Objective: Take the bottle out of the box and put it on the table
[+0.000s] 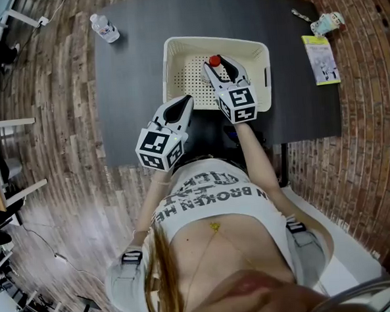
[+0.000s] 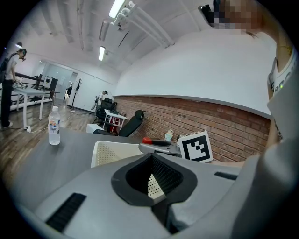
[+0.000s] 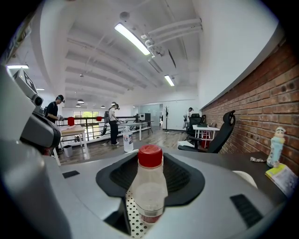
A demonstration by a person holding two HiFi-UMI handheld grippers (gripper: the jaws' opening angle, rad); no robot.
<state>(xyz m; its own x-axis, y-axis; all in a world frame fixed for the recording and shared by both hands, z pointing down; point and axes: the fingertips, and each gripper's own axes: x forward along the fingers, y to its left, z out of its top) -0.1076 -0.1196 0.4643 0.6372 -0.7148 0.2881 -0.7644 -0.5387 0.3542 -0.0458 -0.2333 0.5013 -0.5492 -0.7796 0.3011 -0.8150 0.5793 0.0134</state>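
**Head view:** A white box [image 1: 168, 68] is seen in the middle of a dark table [image 1: 132, 90]. Bare table is left open on both sides of it. The right gripper [image 1: 219, 63] is reached into the box, and its fingers are clamped on the bottle [image 1: 214, 60] with the red cap. The left gripper [image 1: 184, 103] is held just outside the box's near left corner. A water bottle [image 1: 104, 28] is stood near the far left edge, and a booklet [image 1: 321, 58] is laid by the right edge.

**Left gripper view:** The fingers are closed together and nothing is held. The box wall is seen just ahead.

**Right gripper view:** The bottle is held upright between the pads. The box's white plastic with holes is seen below it.
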